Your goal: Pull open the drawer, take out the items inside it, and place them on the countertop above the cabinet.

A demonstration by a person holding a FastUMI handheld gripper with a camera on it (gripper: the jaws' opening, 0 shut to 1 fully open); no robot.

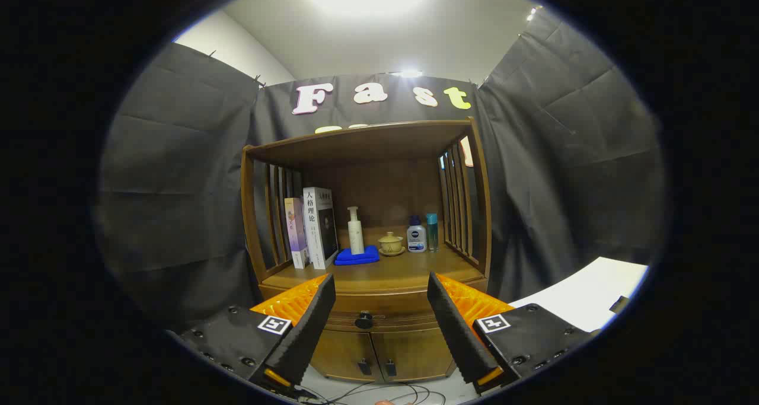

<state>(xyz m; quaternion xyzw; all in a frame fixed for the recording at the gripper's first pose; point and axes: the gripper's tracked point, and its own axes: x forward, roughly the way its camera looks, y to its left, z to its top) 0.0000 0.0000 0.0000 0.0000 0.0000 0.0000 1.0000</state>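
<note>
Black cloth backs the cabinet (367, 239); your gripper (379, 322) gapes wide, framing the closed drawer's knob (363, 320) for the pull.

Beyond the fingers, the white book (319, 227) bears the spine title "人格理论". The bottle (416, 236) has a dark blue badge too small to read.

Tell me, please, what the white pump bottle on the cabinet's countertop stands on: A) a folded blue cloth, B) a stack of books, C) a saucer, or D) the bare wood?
A: the white pump bottle stands upright on the folded blue cloth, beyond the open gripper, whose fingers frame the closed drawer's knob.
</note>
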